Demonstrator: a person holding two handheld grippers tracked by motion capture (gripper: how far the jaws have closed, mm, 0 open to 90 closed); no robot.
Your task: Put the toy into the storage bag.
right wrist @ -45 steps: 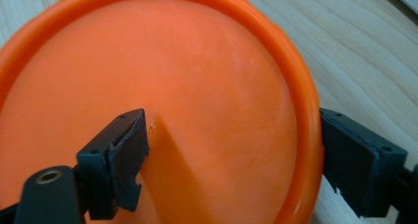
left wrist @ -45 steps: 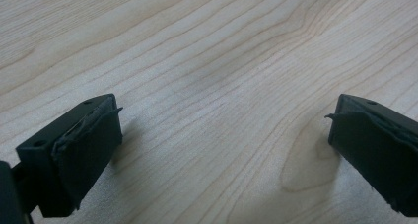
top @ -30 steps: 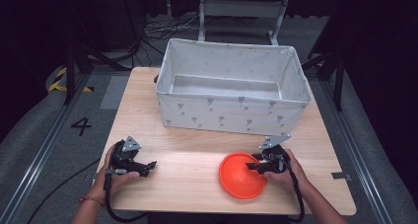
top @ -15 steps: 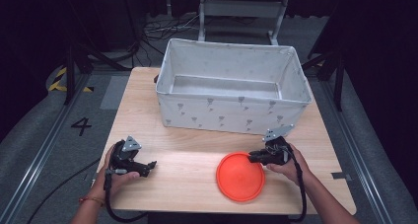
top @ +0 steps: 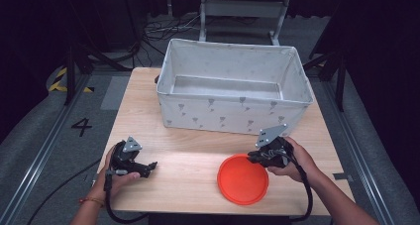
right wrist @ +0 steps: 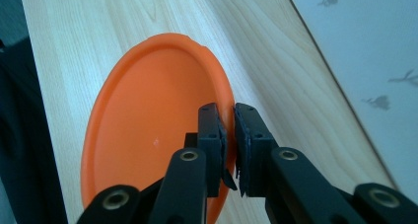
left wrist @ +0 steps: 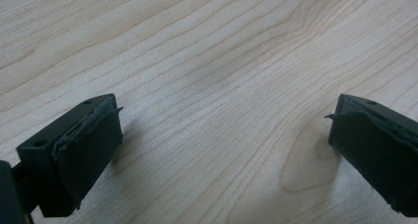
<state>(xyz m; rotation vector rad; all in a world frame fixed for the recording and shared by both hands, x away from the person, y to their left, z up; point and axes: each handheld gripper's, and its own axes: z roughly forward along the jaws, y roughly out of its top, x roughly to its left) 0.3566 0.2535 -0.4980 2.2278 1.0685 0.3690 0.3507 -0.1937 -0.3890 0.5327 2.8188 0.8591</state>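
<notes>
The right hand-held gripper is pinching the rim of the orange plate, which is lying on the worktop just in front of the fabric bin. The left hand-held gripper is resting spread, well apart.

1. A pale wooden table, its grain running in long wavy lines, carries everything here.
2. Toward the far side sits a white fabric bin, printed with small grey figures and open at the top; it takes up most of the table's width.
3. Near the front right lies an orange plate, face up and just short of the table's front edge.
4. The front left stretch of tabletop shows plain wood.
</notes>
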